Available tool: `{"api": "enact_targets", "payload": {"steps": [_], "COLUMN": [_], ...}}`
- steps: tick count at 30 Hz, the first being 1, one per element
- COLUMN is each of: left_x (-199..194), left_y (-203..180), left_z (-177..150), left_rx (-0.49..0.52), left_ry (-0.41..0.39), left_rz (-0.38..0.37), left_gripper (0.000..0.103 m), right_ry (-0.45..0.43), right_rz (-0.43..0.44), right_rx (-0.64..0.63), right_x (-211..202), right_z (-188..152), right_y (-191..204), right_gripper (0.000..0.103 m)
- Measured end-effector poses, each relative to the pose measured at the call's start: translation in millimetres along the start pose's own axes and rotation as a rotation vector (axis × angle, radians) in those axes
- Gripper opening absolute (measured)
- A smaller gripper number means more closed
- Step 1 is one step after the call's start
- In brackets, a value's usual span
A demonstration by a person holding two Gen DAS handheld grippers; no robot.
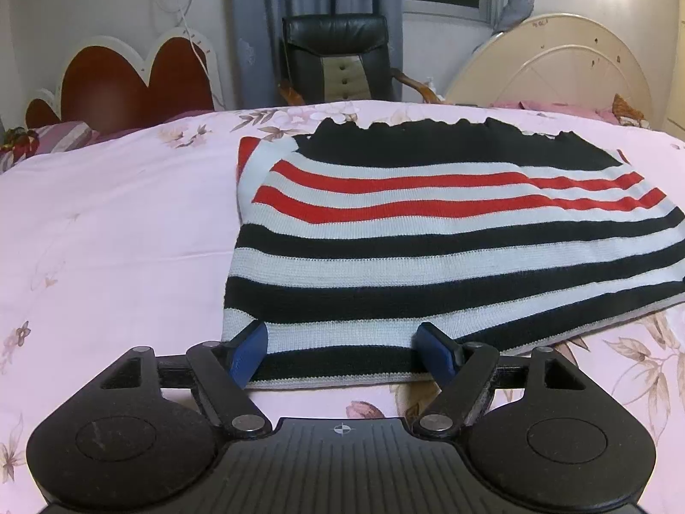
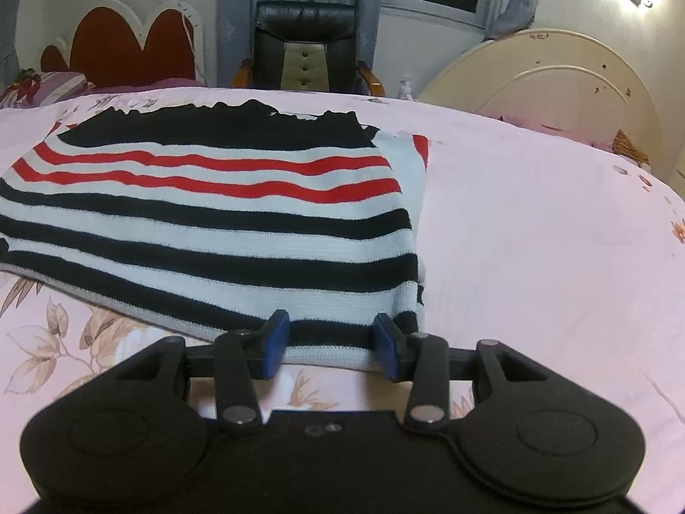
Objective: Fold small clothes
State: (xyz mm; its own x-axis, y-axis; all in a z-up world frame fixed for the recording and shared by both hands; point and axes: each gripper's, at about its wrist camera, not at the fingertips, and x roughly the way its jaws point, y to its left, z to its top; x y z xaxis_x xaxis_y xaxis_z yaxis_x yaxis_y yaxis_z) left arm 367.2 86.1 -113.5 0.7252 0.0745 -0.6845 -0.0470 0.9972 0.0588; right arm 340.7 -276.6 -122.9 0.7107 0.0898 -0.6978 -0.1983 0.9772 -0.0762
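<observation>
Two claws sit at the near hem of a striped sweater [image 1: 449, 248]. Left claw [image 1: 342, 355]: jaws spread wide, blue pads [image 1: 252, 349] at either side of the hem's left end. Right claw [image 2: 329, 342]: jaws spread, flanking the hem's right corner. Sweater, in black, white and red bands, lies flat on a pink floral bed [image 1: 107, 235]. No legible writing anywhere. Black chair [image 1: 338, 60] stands beyond the bed.

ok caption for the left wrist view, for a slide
Open left gripper straddling the near hem of a striped knit sweater laid on a floral bedspread.
</observation>
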Motion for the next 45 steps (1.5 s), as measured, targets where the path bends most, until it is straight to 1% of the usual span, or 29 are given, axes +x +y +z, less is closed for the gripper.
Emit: {"api": "enact_targets", "payload": {"steps": [3, 6, 16, 19, 21, 22, 23, 24, 25, 26, 27, 28, 29, 31, 32, 34, 35, 36, 37, 39, 42, 43, 45], "left_x": [0.3, 0.5, 0.6, 2.5, -2.9, -11.7, -23.2, -38.2, -52.3, -59.7, -64.3, -65.3, -65.8, -61.3, -56.7, -41.0, -31.7, -25.2, -21.4, -13.3, -0.9, 3.1, 11.4], "left_y": [0.1, 0.5, -1.3, 1.3, 7.3, 11.6, 16.1, 22.1, 31.0, 38.6, 45.0, 47.7, 48.0, 46.8, 46.2, 45.1, 46.5, 47.0, 47.6, 51.0, 55.2, 56.5, 58.6], "left_z": [-0.4, -2.7, -1.1, 4.3, 10.8, 12.0, 10.5, 6.3, -0.9, -7.8, -17.1, -24.7, -31.0, -42.7, -46.8, -55.5, -60.1, -65.0, -68.0, -70.1, -71.6, -71.3, -68.4], "left_rx": [-0.006, -0.005, 0.0, -0.001, -0.022, -0.048, -0.078, -0.116, -0.181, -0.25, -0.33, -0.378, -0.416, -0.521, -0.573, -0.687, -0.746, -0.801, -0.846, -0.919, -0.982, -0.993, -1.007], "left_ry": [-0.001, -0.01, 0.011, 0.038, 0.064, 0.054, 0.024, -0.02, -0.053, -0.062, -0.061, -0.054, -0.057, -0.058, -0.051, -0.018, 0.004, -0.001, -0.024, -0.047, -0.081, -0.09, -0.096], "left_rz": [0.001, 0.001, 0.008, -0.005, -0.033, -0.04, -0.034, -0.028, -0.046, -0.081, -0.126, -0.149, -0.163, -0.222, -0.241, -0.259, -0.267, -0.274, -0.282, -0.295, -0.317, -0.317, -0.308], "left_gripper": [0.076, 0.076, 0.076, 0.076, 0.076, 0.076, 0.077, 0.077, 0.077, 0.077, 0.077, 0.076, 0.076, 0.076, 0.075, 0.059, 0.058, 0.058, 0.058, 0.058, 0.057, 0.052, 0.046], "right_ry": [0.002, 0.005, 0.037, 0.045, 0.075, 0.101, 0.108, 0.07, 0.014, -0.021, -0.035, -0.042, -0.041, -0.036, -0.038, -0.038, -0.041, -0.047, -0.056, -0.078, -0.106, -0.11, -0.112], "right_rz": [-0.013, -0.006, -0.018, -0.008, -0.004, 0.006, 0.013, 0.019, 0.035, 0.067, 0.098, 0.115, 0.12, 0.129, 0.143, 0.173, 0.188, 0.198, 0.208, 0.229, 0.256, 0.264, 0.28], "right_rx": [-0.003, 0.0, -0.008, -0.015, -0.025, -0.014, 0.004, 0.034, 0.058, 0.076, 0.087, 0.084, 0.07, 0.06, 0.063, 0.071, 0.071, 0.065, 0.059, 0.052, 0.056, 0.061, 0.077], "right_x": [0.2, 1.3, 4.0, 5.2, 6.5, 5.9, 1.7, -8.9, -21.0, -31.0, -37.6, -41.7, -43.5, -44.6, -45.5, -47.3, -48.6, -50.4, -52.7, -57.1, -59.4, -58.3, -53.3], "right_z": [0.4, 0.8, 6.0, 7.3, 13.3, 19.1, 23.7, 25.4, 23.2, 19.2, 14.1, 8.6, 3.0, -5.3, -7.6, -7.8, -6.4, -4.6, -1.3, 7.2, 20.4, 24.4, 31.6], "right_y": [2.3, 0.3, 2.5, 0.5, 0.5, -2.0, -4.5, -8.9, -13.4, -17.1, -19.1, -18.6, -15.6, -8.1, -3.9, 5.5, 10.7, 15.7, 20.4, 27.0, 32.3, 33.3, 34.5], "right_gripper": [0.042, 0.042, 0.042, 0.042, 0.043, 0.043, 0.043, 0.044, 0.044, 0.043, 0.037, 0.027, 0.025, 0.021, 0.021, 0.021, 0.021, 0.021, 0.021, 0.021, 0.021, 0.021, 0.021]}}
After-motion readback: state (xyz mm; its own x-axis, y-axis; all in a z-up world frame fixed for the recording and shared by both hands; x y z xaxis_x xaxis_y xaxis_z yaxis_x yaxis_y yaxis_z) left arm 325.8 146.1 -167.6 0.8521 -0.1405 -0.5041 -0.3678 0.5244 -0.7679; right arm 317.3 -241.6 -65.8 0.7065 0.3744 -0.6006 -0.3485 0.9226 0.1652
